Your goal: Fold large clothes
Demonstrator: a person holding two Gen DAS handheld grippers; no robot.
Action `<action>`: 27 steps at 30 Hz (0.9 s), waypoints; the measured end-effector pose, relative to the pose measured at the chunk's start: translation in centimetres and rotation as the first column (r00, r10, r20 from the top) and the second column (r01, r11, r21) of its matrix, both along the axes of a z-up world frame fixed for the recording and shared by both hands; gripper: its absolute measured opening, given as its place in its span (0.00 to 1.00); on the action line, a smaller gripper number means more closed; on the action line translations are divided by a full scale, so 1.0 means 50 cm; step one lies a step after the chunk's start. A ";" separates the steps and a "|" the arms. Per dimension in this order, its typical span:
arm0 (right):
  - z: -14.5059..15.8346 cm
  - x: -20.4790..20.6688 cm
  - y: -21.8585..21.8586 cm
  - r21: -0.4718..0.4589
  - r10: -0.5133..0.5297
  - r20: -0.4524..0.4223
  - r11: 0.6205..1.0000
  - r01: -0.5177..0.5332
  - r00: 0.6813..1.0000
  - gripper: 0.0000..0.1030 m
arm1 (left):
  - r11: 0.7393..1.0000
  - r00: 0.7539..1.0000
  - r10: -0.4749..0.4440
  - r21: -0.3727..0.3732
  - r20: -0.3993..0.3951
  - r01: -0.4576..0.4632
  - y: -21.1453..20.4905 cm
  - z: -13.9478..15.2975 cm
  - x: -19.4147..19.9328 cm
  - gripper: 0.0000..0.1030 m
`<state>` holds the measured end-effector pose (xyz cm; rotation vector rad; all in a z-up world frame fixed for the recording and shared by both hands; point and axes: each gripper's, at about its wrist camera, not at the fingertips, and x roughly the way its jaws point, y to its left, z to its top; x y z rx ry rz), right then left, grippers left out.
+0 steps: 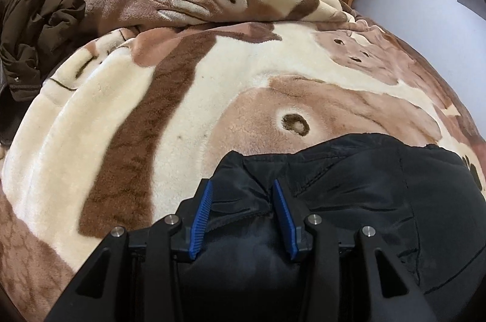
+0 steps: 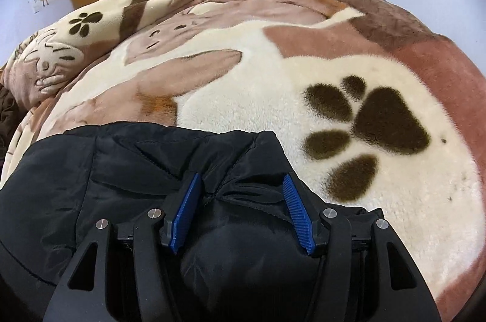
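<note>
the black padded jacket (image 1: 349, 185) lies on a plush blanket (image 1: 182, 97) with brown and cream animal and paw prints, which covers the bed. the left gripper (image 1: 241, 185) pinches a bunched fold of the jacket between its blue fingers (image 1: 202, 215). the right gripper (image 2: 243, 179) pinches another puffed fold of the same jacket between its fingers (image 2: 299, 215). a dark brown coat (image 1: 33, 27) lies crumpled at the far left of the bed.

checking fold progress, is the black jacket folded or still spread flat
Partly bunched, not flat: the black jacket is gathered into creased folds between the fingers of both grippers. Its full extent is out of view.
</note>
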<state>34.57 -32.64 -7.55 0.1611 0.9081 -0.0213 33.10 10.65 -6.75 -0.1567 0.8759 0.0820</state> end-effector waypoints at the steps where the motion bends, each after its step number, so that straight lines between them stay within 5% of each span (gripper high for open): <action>1: -0.001 0.000 0.000 0.001 0.000 0.001 1.000 0.000 1.000 0.55 | 1.000 1.000 0.001 0.002 0.004 -0.001 -0.001 -0.001 -0.001 0.44; 14: 0.003 0.000 0.008 -0.019 -0.003 -0.006 1.000 0.003 1.000 0.55 | 0.999 1.000 0.011 0.037 -0.010 -0.011 -0.008 -0.002 0.002 0.44; 18: 0.057 -0.004 0.009 -0.034 0.005 -0.055 0.999 -0.007 0.998 0.55 | 0.997 0.998 0.021 0.074 -0.059 -0.016 -0.009 0.044 0.002 0.43; 23: 0.159 -0.070 -0.011 0.004 0.014 0.058 1.000 -0.014 0.998 0.55 | 0.999 1.000 0.024 0.022 0.017 -0.024 -0.009 0.134 -0.053 0.43; 27: 0.179 -0.106 -0.014 -0.010 0.025 0.091 1.000 -0.025 0.995 0.55 | 0.996 0.992 -0.091 -0.007 0.084 0.092 -0.084 0.180 -0.087 0.43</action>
